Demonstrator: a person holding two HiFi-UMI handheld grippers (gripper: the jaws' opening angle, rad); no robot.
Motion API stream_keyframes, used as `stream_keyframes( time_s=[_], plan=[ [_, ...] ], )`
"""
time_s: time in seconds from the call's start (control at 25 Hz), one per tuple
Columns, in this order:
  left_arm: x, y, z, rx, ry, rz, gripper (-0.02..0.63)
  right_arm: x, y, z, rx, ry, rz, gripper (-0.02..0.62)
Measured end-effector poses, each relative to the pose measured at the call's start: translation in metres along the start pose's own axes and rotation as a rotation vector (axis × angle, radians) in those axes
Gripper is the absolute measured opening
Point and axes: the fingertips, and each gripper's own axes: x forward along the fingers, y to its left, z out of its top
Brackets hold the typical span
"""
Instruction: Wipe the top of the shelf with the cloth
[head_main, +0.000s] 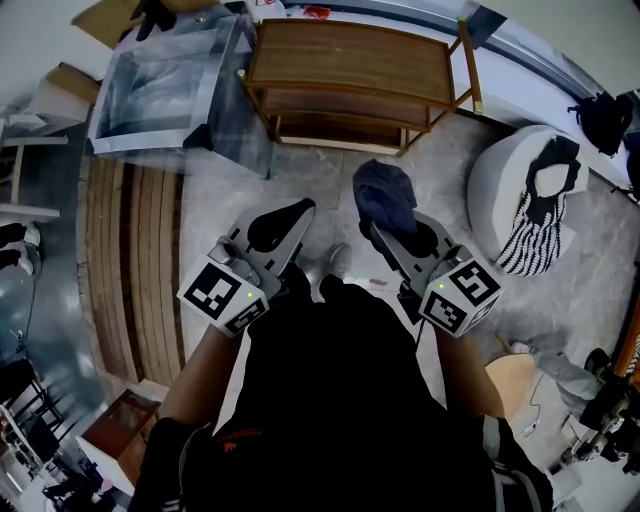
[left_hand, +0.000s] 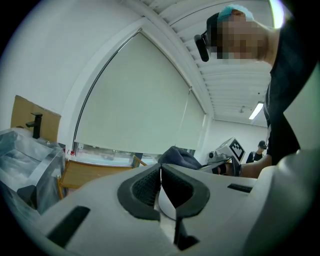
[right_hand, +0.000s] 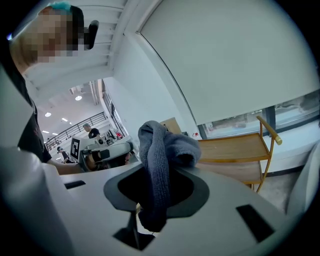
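The wooden shelf (head_main: 350, 62) stands ahead by the wall, its slatted top bare; it also shows in the left gripper view (left_hand: 95, 172) and the right gripper view (right_hand: 235, 150). My right gripper (head_main: 385, 232) is shut on a dark grey-blue cloth (head_main: 384, 192), which bunches above the jaws (right_hand: 162, 150). The left gripper (head_main: 290, 215) is shut with nothing between its pads (left_hand: 150, 187). Both grippers are held close to my body, well short of the shelf.
A clear plastic-covered box (head_main: 165, 85) sits left of the shelf. A white beanbag (head_main: 510, 190) with a striped bag (head_main: 535, 235) lies at right. Wooden floor slats (head_main: 130, 270) run along the left. Other people stand far off in the room.
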Motion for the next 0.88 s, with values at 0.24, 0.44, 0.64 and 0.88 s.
stream_keyframes(
  time_s=[0.24, 0.44, 0.64, 0.88],
  plan=[
    [0.016, -0.001, -0.011, 0.020, -0.009, 0.013, 0.020, -0.004, -0.016, -0.006, -0.010, 0.011, 0.002, 0.095],
    [0.027, 0.006, -0.016, 0.008, -0.007, 0.026, 0.020, 0.003, -0.028, -0.007, -0.021, 0.027, 0.011, 0.095],
    [0.040, 0.024, -0.021, -0.005, -0.006, 0.032, 0.020, 0.016, -0.045, -0.006, -0.012, 0.046, 0.001, 0.095],
    [0.052, 0.055, -0.026, -0.058, 0.032, 0.036, 0.020, 0.043, -0.068, -0.004, -0.004, 0.076, -0.019, 0.095]
  ],
)
